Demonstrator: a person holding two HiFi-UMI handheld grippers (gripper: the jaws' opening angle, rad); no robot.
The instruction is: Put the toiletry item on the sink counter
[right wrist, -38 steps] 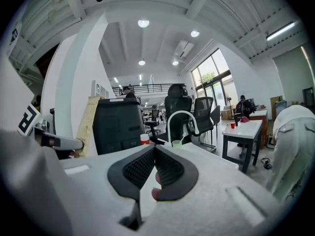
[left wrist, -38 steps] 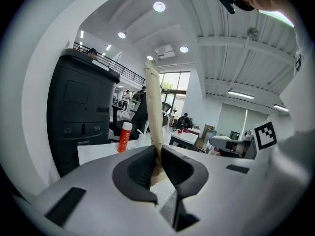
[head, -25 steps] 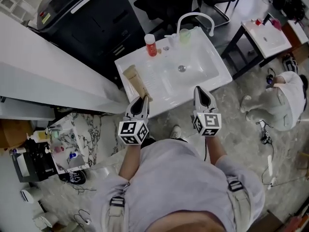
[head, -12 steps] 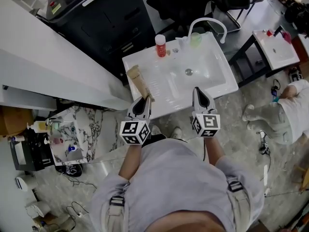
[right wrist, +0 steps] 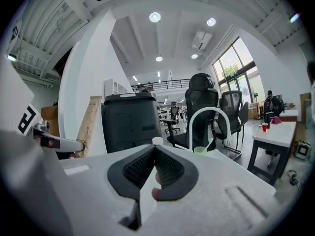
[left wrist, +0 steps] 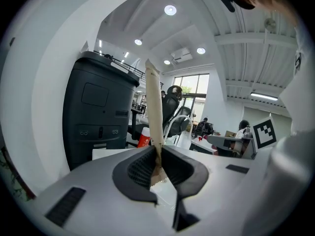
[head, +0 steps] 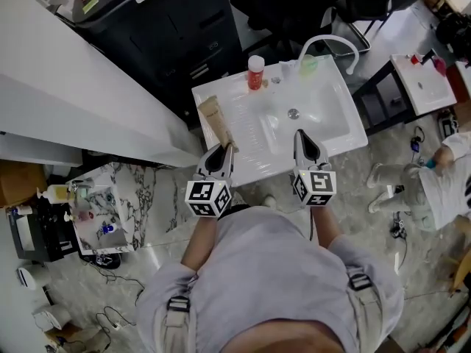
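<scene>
The toiletry item is a tan tube [head: 215, 121], standing upright in my left gripper [head: 223, 150], which is shut on its lower end. In the head view the tube lies over the front left part of the white sink counter [head: 239, 98]. The left gripper view shows the tube [left wrist: 154, 104] rising from between the closed jaws of the left gripper [left wrist: 157, 159]. My right gripper [head: 302, 135] hovers over the counter's front edge, right of the left one; the right gripper [right wrist: 153, 165] is shut with nothing in it. The tube [right wrist: 89, 126] appears at the left of the right gripper view.
A red bottle with a white cap [head: 255, 73], a green cup [head: 308, 65] and a white curved faucet [head: 333, 44] stand along the counter's back. A tall black cabinet [head: 169, 28] is behind the counter. A second small white table [head: 421, 83] stands at the right.
The head view has shifted, so the sink sits further right and higher in frame. Both grippers keep their stance at the counter's front edge, with the tube still held in the left.
</scene>
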